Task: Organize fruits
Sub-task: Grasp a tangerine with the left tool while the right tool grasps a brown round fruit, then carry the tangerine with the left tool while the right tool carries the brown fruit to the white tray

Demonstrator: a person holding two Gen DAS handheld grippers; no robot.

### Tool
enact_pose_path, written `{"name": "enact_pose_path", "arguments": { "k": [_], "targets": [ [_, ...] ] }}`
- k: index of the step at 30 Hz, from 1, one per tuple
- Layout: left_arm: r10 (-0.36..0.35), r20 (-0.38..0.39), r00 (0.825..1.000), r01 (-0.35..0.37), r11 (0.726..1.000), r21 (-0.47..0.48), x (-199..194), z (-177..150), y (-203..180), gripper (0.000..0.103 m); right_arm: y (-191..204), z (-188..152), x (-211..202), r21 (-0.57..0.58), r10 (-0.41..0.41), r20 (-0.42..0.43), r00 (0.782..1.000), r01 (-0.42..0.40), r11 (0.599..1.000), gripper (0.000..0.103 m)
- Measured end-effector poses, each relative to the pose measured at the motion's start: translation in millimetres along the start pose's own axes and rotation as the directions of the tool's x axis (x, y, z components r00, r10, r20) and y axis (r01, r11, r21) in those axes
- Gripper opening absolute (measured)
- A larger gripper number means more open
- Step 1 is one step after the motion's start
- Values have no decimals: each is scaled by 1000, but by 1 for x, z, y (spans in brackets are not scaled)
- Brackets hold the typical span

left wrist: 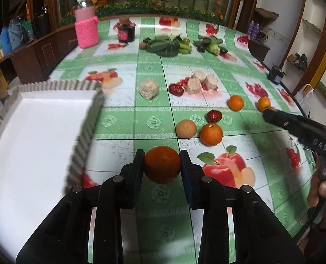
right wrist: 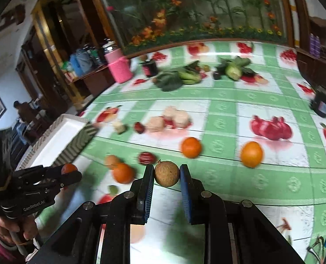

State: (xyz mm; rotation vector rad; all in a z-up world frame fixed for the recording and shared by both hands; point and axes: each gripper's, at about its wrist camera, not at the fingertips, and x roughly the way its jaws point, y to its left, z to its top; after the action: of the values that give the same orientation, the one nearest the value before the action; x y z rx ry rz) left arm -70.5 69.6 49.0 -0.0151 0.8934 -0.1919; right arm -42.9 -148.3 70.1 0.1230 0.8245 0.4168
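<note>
My left gripper [left wrist: 162,164] is shut on an orange [left wrist: 162,165] and holds it above the table, right of the white foam tray [left wrist: 37,136]. My right gripper [right wrist: 166,173] is shut on a small brown round fruit [right wrist: 166,173]. In the left wrist view the right gripper [left wrist: 270,112] reaches in from the right, near an orange [left wrist: 263,103]. Loose on the table lie an orange [left wrist: 211,134], a tan round fruit [left wrist: 186,128], a small red fruit [left wrist: 214,116] and another orange [left wrist: 236,102]. The left gripper with its orange shows at the left of the right wrist view [right wrist: 69,171].
Puffed rice blocks [left wrist: 199,81] and a single block [left wrist: 149,89] sit mid-table beside a dark red fruit [left wrist: 176,89]. Leafy greens and vegetables [left wrist: 167,44] lie farther back. A pink-sleeved jar [left wrist: 86,25], a dark jar [left wrist: 126,32] and a dark bottle [left wrist: 276,77] stand near the edges.
</note>
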Motion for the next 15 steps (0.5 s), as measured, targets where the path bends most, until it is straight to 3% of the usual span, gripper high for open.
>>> {"name": "enact_pose_path", "arguments": {
  "k": [8, 15],
  "targets": [
    [42, 49, 998, -40, 998, -53, -59, 7, 34, 31, 57, 12, 14, -77, 109, -18, 994, -110, 991, 23],
    [152, 48, 987, -148, 985, -83, -81, 16, 83, 31, 120, 31, 40, -179, 191, -53, 980, -197, 964, 23]
  ]
}}
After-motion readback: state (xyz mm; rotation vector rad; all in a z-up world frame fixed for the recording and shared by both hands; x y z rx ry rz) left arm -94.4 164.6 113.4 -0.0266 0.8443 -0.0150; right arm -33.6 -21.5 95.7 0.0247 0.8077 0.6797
